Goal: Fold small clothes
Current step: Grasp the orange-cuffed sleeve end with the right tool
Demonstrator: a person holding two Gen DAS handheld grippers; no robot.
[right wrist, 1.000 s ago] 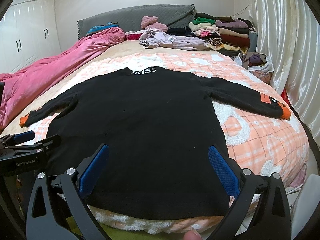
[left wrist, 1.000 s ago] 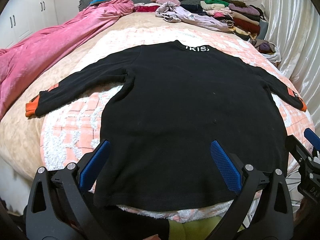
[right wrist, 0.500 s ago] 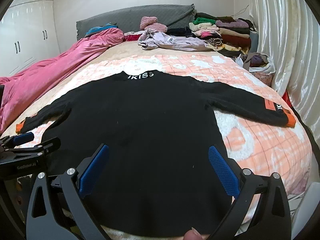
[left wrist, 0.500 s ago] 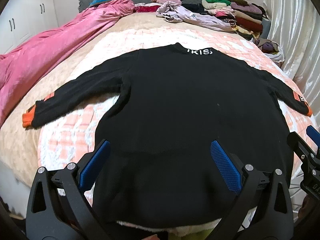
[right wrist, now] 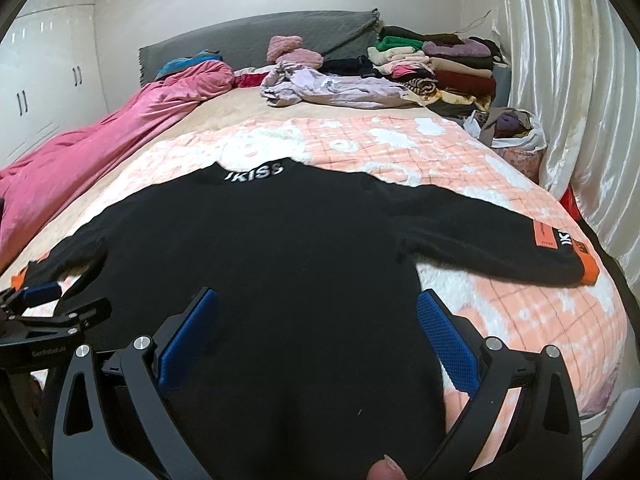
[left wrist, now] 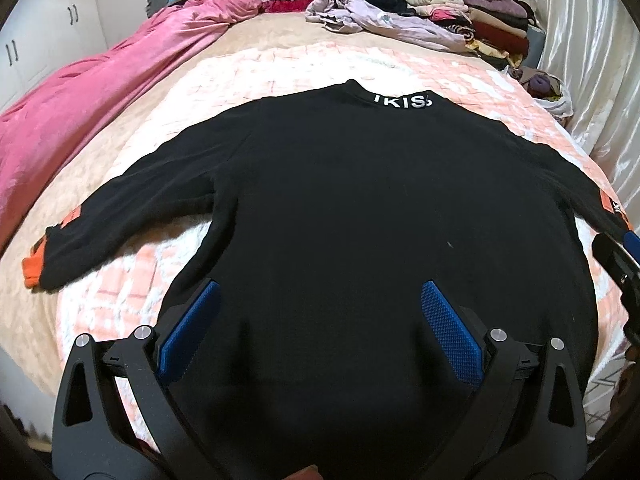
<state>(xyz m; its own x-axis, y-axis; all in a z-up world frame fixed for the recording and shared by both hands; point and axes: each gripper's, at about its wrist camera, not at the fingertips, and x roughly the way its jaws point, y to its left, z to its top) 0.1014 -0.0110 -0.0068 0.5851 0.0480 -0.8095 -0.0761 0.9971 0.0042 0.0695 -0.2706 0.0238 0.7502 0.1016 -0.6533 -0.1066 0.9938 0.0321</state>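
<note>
A black long-sleeved fleece top with white letters on its collar (left wrist: pixel 360 216) lies spread flat on the peach and white fluffy checked blanket (left wrist: pixel 280 60) that covers the bed. Both sleeves are stretched out to the sides, each ending in an orange cuff (right wrist: pixel 590 266). The collar points away and the bottom hem is close to the cameras.

The left gripper (left wrist: pixel 318 330) hangs over the bottom part of the top with its blue pads wide apart and nothing between them. The right gripper (right wrist: pixel 316 330) is the same: spread wide, holding nothing, above the hem on the other side.

The top looks soft and floppy, and probably light. It will bend and sag wherever it is lifted, so it likely needs two holds at once. The fuzzy cloth should not slip much in the bumpy blue pads (they look grippy). Good places to pinch are probably the two bottom corners of the hem, or a sleeve near its cuff to fold it in first. The blanket underneath is fluffy too, so a low pinch could grab it by mistake.
</note>
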